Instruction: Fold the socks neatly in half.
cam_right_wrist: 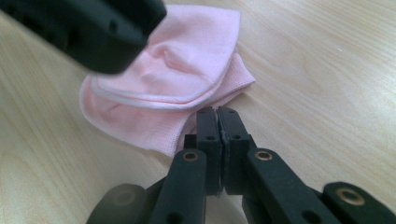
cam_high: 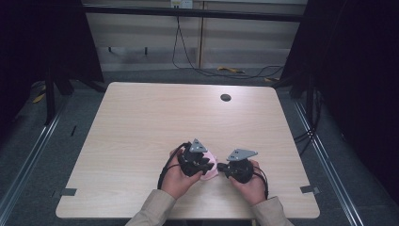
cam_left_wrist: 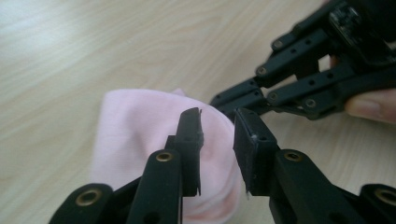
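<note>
Now the pink sock [cam_high: 210, 165] lies folded on the table [cam_high: 141, 122] near its 6 o'clock edge, between the 2 grippers. From the left gripper [cam_left_wrist: 218, 137], whose jaws stand apart, it sits just ahead and under them. The right gripper [cam_right_wrist: 217, 122] is clenched at the sock's near edge, at its 12 o'clock; whether it pinches fabric is hard to tell.

The light wooden table [cam_high: 141, 122] has a small round dark hole [cam_high: 226, 97] near its far edge. Black cables [cam_high: 188, 56] lie on the grey floor [cam_high: 155, 75] behind.
</note>
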Available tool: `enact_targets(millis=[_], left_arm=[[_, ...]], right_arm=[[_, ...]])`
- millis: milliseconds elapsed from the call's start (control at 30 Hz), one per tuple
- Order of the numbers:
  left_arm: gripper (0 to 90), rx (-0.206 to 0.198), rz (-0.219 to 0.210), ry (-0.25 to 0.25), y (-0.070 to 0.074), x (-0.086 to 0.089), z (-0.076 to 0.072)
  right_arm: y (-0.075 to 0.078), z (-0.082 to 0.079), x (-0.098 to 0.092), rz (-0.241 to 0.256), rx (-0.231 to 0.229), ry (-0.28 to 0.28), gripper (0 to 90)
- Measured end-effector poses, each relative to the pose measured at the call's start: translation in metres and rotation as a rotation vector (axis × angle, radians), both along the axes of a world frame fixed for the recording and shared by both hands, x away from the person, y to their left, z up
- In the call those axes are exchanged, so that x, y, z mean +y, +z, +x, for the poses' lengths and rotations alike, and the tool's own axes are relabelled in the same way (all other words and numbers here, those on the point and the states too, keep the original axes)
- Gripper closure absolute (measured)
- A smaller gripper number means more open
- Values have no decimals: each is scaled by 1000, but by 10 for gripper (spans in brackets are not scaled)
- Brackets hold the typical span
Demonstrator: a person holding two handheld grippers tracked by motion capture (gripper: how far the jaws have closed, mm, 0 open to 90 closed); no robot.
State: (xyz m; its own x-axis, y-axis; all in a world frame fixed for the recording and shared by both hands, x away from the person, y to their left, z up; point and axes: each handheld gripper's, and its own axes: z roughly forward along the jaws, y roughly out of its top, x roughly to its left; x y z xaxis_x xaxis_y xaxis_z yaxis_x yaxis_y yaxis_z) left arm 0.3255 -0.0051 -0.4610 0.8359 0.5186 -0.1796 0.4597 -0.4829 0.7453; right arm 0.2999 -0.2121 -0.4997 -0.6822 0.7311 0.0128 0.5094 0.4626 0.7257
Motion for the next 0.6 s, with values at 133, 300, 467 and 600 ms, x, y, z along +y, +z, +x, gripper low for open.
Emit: enact_targets(millis=[133, 300, 467, 600], left_arm=[[801, -4, 45, 20, -3, 2, 11], [843, 7, 89, -1, -13, -6, 15], [815, 26, 108, -5, -24, -9, 11], [761, -1, 127, -33, -27, -12, 6]], right_arm=[[0, 0, 0, 0, -2, 1, 884], [0, 0, 0, 3, -1, 1, 884], [0, 0, 0, 0, -2, 4, 884], [0, 0, 0, 2, -1, 6, 884]])
